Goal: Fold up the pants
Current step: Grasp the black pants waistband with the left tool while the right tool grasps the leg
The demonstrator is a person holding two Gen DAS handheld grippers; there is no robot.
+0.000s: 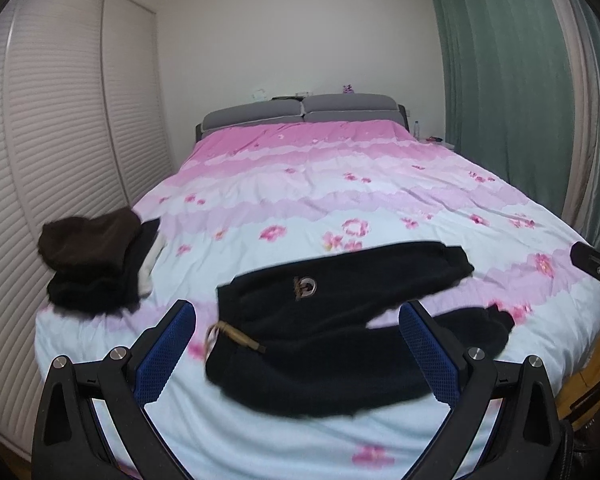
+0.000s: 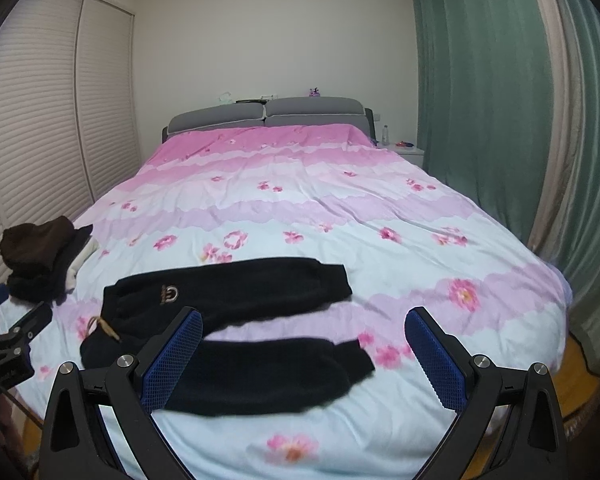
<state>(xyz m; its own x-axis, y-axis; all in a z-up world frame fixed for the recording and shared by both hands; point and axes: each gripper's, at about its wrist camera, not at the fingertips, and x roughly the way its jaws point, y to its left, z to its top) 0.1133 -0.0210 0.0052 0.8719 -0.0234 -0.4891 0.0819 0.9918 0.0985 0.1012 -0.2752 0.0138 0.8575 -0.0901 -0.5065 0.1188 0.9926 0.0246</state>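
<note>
Black pants (image 1: 332, 320) lie spread flat near the foot of the bed, waist to the left with a tan drawstring (image 1: 236, 336), both legs running right and split apart. They also show in the right wrist view (image 2: 236, 336). My left gripper (image 1: 296, 344) is open and empty, hovering above the waist end. My right gripper (image 2: 304, 348) is open and empty, above the nearer leg's cuff (image 2: 352, 364). The right gripper shows at the right edge of the left wrist view (image 1: 596, 264); the left gripper shows at the left edge of the right wrist view (image 2: 16, 340).
The pink and pale-blue floral duvet (image 2: 340, 216) covers the bed. A pile of dark folded clothes (image 1: 96, 260) sits at the bed's left edge. Slatted wardrobe doors (image 1: 60, 140) stand left, green curtains (image 2: 480, 100) right, a grey headboard (image 2: 268, 114) at the back.
</note>
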